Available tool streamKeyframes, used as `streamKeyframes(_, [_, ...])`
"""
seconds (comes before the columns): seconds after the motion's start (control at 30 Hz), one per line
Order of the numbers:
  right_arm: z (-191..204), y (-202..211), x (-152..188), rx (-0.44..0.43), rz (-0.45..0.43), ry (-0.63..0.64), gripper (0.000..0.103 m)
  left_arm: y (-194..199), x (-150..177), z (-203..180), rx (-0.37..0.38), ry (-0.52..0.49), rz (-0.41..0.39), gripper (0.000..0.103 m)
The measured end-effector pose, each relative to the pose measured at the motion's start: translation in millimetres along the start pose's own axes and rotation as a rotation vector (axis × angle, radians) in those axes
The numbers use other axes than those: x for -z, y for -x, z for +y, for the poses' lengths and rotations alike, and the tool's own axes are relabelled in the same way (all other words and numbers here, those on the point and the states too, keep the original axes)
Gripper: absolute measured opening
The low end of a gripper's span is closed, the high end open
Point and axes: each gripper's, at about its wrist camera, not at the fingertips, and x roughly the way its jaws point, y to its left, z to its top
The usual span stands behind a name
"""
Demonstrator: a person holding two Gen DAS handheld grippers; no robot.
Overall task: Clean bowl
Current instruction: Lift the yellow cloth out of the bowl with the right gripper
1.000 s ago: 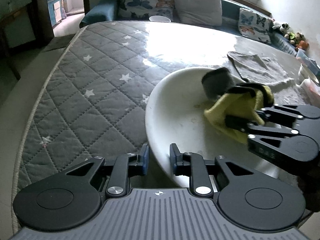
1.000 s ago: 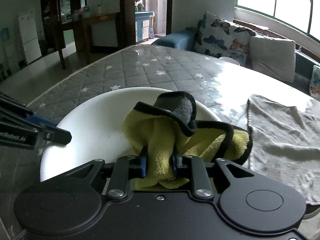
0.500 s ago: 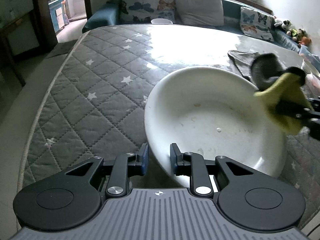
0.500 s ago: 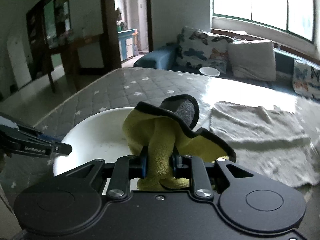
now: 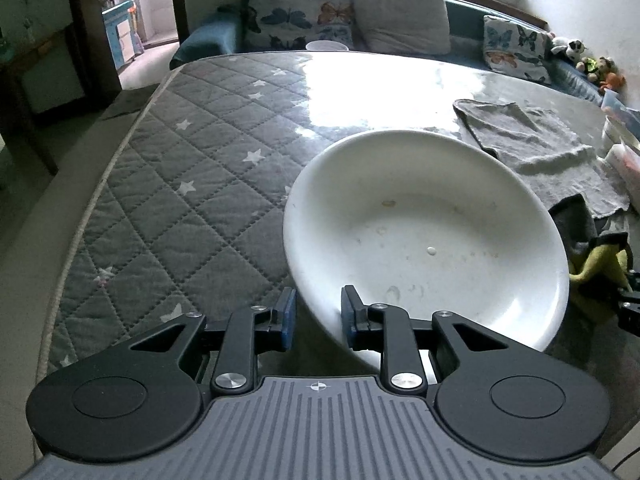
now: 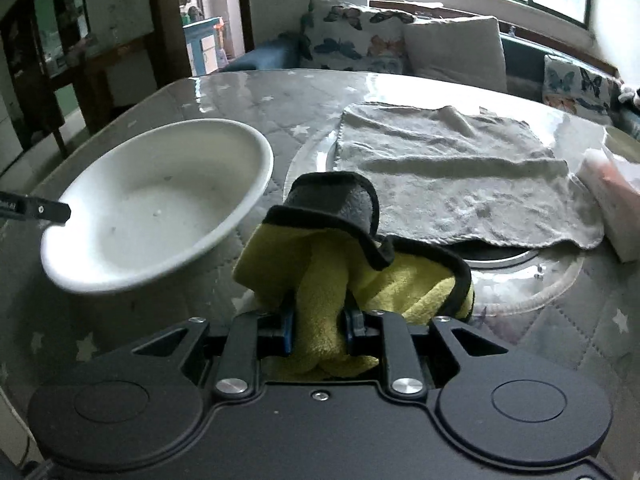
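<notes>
- Living room; quilted, star-print desk (image 5: 168,184) under clear film.
- White bowl (image 5: 424,232) tilted, rim pinched by left tool (image 5: 317,312); specks inside (not clean yet).
- Right tool (image 6: 318,330) clamps yellow cloth (image 6: 360,280), beside bowl, outside it.
- Advice: keep rim steady, wipe centre outward.

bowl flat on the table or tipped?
Tipped. In the right wrist view the bowl tilts, its near rim raised off the table, the left gripper pinching that rim.
</notes>
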Motion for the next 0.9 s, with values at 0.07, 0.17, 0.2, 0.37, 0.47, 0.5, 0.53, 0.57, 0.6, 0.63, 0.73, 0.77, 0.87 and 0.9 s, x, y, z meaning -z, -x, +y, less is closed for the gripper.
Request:
streamKeyframes(0.07, [9, -1, 1, 0.012, -0.008, 0.06, 0.024, 0, 0, -2, -0.005, -0.002, 0.001, 0.026])
streamKeyframes(0.17, [15, -2, 2, 0.004, -0.024, 0.109, 0.024, -1, 0, -3, -0.009, -0.002, 0.002, 0.026])
streamKeyframes(0.2, [17, -3, 1, -0.007, -0.028, 0.113, 0.024, 0, 0, -2, -0.01, -0.001, 0.003, 0.026])
streamKeyframes(0.37, [35, -10, -5, -0.032, -0.057, 0.171, 0.024, 1, -1, -1, -0.009, -0.002, 0.005, 0.026])
streamKeyframes(0.47, [43, -13, -10, -0.042, -0.071, 0.194, 0.024, 1, -3, -1, -0.022, -0.011, -0.003, 0.026])
streamKeyframes(0.5, [44, -15, -12, -0.051, -0.076, 0.191, 0.024, 1, -5, -1, -0.029, -0.016, -0.008, 0.025])
streamKeyframes(0.53, [44, -16, -14, -0.06, -0.081, 0.189, 0.024, 1, -6, 0, -0.036, -0.021, -0.013, 0.025])
streamKeyframes(0.57, [46, -18, -17, -0.061, -0.084, 0.193, 0.024, 1, -7, 0, -0.043, -0.025, -0.018, 0.025])
streamKeyframes(0.6, [49, -21, -20, -0.058, -0.086, 0.2, 0.024, 1, -9, 0, -0.05, -0.03, -0.023, 0.025])
streamKeyframes(0.63, [50, -23, -22, -0.058, -0.089, 0.204, 0.024, -1, -11, 2, -0.053, -0.027, -0.019, 0.025])
streamKeyframes(0.73, [53, -36, -34, -0.075, -0.098, 0.2, 0.024, -23, -24, 16, -0.062, -0.02, -0.008, 0.025])
streamKeyframes(0.77, [54, -41, -37, -0.073, -0.101, 0.205, 0.024, -31, -29, 21, -0.067, -0.016, -0.007, 0.025])
streamKeyframes(0.87, [58, -54, -48, -0.069, -0.111, 0.215, 0.024, -45, -42, 30, -0.077, -0.006, -0.01, 0.026])
streamKeyframes(0.9, [59, -58, -52, -0.069, -0.112, 0.218, 0.024, -50, -46, 33, -0.08, -0.002, -0.011, 0.025])
